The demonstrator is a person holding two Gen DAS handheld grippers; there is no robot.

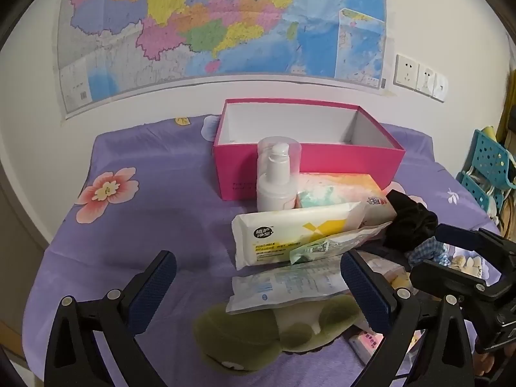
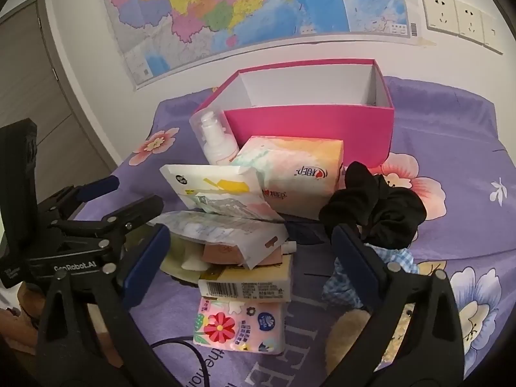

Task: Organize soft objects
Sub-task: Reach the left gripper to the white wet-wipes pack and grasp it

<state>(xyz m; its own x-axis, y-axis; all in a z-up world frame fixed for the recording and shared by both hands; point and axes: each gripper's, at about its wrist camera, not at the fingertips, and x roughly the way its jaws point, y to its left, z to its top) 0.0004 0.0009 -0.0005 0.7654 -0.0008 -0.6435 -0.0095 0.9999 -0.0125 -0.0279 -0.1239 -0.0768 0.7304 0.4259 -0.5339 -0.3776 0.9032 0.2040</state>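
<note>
Nearest the wide-open, empty left claw (image 1: 258, 293) lies a green plush toy (image 1: 245, 332), long axis running left-right, under clear packets. Behind the pile, the open pink cardboard box (image 1: 309, 167) holds nothing visible, so sorting looks barely begun. Right claw (image 2: 248, 258) gapes empty too, in front of that box.

Home setting, likely a bedroom. Ahead of the tool: purple floral sheet (image 1: 135, 225) as work surface, wall map (image 1: 225, 22) and wall sockets (image 2: 458, 16) beyond it. Grey door (image 2: 35, 103) off to the left. Household clutter in front: tissue packs (image 2: 300, 174), lotion bottle (image 1: 277, 180), pink box (image 1: 309, 167).
</note>
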